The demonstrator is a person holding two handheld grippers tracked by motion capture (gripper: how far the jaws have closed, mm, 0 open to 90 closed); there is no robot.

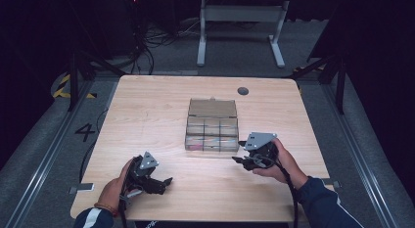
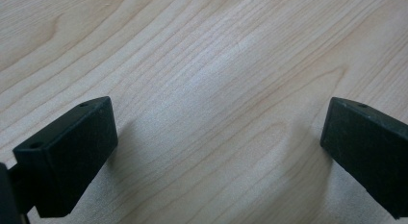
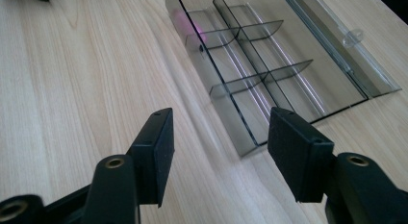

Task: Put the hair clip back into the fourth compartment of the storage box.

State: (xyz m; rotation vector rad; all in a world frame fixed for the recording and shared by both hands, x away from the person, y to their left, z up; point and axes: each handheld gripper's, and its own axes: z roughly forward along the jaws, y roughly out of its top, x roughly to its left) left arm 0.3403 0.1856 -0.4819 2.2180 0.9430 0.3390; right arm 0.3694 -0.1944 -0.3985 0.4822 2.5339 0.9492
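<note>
High view: an open clear box [image 1: 212, 132] is seen mid-desk [image 1: 147, 115], the left gripper [image 1: 155, 181] and right gripper [image 1: 244, 159] held low at the near edge. Left gripper view: fingers [image 2: 67, 156] are spread wide over bare wood, nothing held. Right gripper view: fingers [image 3: 154, 152] are parted and empty, aimed at the box's near corner; a slow, level approach is advised, judging by the thin walls.

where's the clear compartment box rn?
High view: the clear compartment box sits mid-table, lid open toward the far edge, just left of the right gripper.
</note>
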